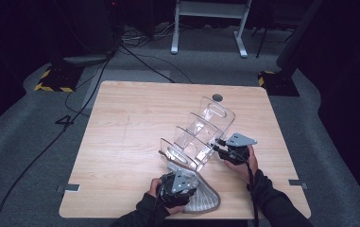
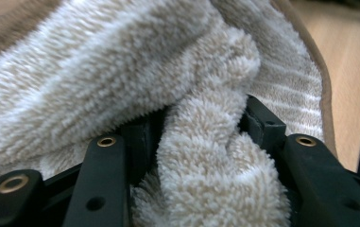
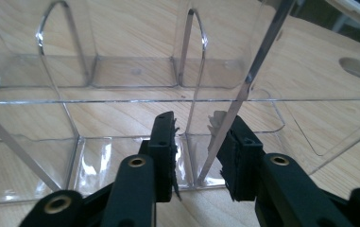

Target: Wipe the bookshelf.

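While the wooden surface (image 1: 121, 142) is mostly bare across its left half in the high view, the work is crowded into the lower right of that frame. A clear acrylic organizer (image 1: 199, 137) runs diagonally from lower centre toward the upper right, its upright dividers splitting it into several compartments; through the clear walls those compartments look empty, with bare wood showing behind them. A small round hole (image 1: 217, 98) sits in the surface just beyond the organizer's far end.

At the bottom centre of the high view a fluffy beige towel (image 1: 201, 198) lies at the near edge of the surface, touching or nearly touching the organizer's near end; the angle is too poor to say which. The left gripper (image 1: 177, 185) sits over the towel, and in the left gripper view a thick fold of the towel (image 2: 215, 156) is bunched between its jaws, which stand at a middling width with the pile against both pads.

The right gripper (image 1: 225, 150) is at the organizer's right side. In the right gripper view its jaws straddle one thin clear divider (image 3: 236, 104); the right pad lies against the panel, the left pad stands apart, so the jaws are not clamped.

Beyond the surface, grey carpet (image 1: 36, 142), black cables (image 1: 135, 59) and a white frame's legs (image 1: 206, 28) fill the upper frame.
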`<state>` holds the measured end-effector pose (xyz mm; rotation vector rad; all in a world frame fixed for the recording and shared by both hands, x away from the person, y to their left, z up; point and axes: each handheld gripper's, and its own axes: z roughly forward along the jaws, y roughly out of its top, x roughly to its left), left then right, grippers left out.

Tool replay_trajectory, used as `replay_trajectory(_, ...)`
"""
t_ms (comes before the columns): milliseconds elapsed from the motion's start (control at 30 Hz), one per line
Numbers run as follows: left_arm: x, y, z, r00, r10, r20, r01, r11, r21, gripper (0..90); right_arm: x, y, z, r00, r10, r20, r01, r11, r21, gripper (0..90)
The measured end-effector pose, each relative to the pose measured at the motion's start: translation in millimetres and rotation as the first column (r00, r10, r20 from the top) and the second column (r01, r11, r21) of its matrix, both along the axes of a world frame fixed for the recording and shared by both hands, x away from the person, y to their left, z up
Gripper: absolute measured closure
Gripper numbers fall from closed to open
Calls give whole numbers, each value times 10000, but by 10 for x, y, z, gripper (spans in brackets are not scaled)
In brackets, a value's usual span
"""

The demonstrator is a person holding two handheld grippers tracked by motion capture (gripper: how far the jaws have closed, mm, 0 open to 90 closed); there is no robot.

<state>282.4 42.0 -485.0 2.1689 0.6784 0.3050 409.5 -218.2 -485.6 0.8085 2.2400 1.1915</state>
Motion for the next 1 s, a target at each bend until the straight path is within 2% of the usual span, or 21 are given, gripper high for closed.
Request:
replay_trajectory(100, 11, 28, 0, 9998, 182, 88, -182, 9998, 29, 544, -12, -15, 11, 9999, -102, -99, 102, 9999, 57, 740)
replay_trajectory(200, 29, 88, 23, 9978, 618, 220, -622, 9979, 184, 544, -32, -22, 21, 9999, -71, -155, 71, 10000, 26, 750)
replay_trajectory(333, 75, 256, 71, 9868, 1613, 177, -1617, 9865, 269, 542, -95, 35, 28, 9996, 266, -115, -267, 9996, -126, 747)
replay_trajectory(400, 119, 391, 91, 9771, 2115, 245, -2120, 9771, 190, 540, -128, 67, 42, 9986, 512, -144, -514, 9986, -147, 747)
replay_trajectory(433, 160, 496, 118, 9698, 2423, 292, -2426, 9701, 82, 539, -170, 103, 58, 9974, 700, -163, -703, 9974, -162, 722)
replay_trajectory(467, 160, 496, 118, 9698, 2423, 292, -2426, 9701, 82, 539, -170, 103, 58, 9974, 700, -163, -703, 9974, -162, 722)
replay_trajectory(567, 275, 712, 175, 9499, 3107, 345, -3101, 9504, -225, 542, -286, 119, 112, 9953, 962, -89, -963, 9952, -164, 690)
replay_trajectory(600, 302, 755, 184, 9465, 3204, 379, -3198, 9473, -215, 541, -331, 97, 137, 9949, 1011, -29, -1011, 9948, -139, 688)
replay_trajectory(700, 390, 896, 180, 9249, 3767, 515, -3761, 9263, -212, 541, -408, -2, 153, 9967, 784, 186, -774, 9958, -497, 671)
replay_trajectory(767, 413, 936, 183, 9233, 3805, 518, -3797, 9248, -249, 541, -399, -151, 144, 9994, 320, 159, -312, 9984, -471, 658)
replay_trajectory(800, 415, 952, 191, 9277, 3709, 421, -3694, 9284, -399, 554, -388, -196, 141, 9998, 55, 165, -47, 9987, -503, 646)
replay_trajectory(833, 395, 947, 204, 9321, 3591, 466, -3576, 9331, -378, 567, -363, -261, 136, 9994, -241, 244, 253, 9984, -499, 640)
replay_trajectory(900, 329, 916, 225, 9513, 3039, 521, -3022, 9525, -374, 603, -294, -405, 126, 9964, -824, 183, 829, 9962, -262, 620)
replay_trajectory(933, 283, 887, 234, 9579, 2806, 615, -2793, 9598, -289, 612, -256, -449, 117, 9941, -1075, 121, 1077, 9941, -151, 601)
replay_trajectory(1000, 202, 823, 246, 9684, 2407, 657, -2400, 9706, -186, 635, -172, -489, 97, 9932, -1161, -98, 1162, 9932, 115, 590)
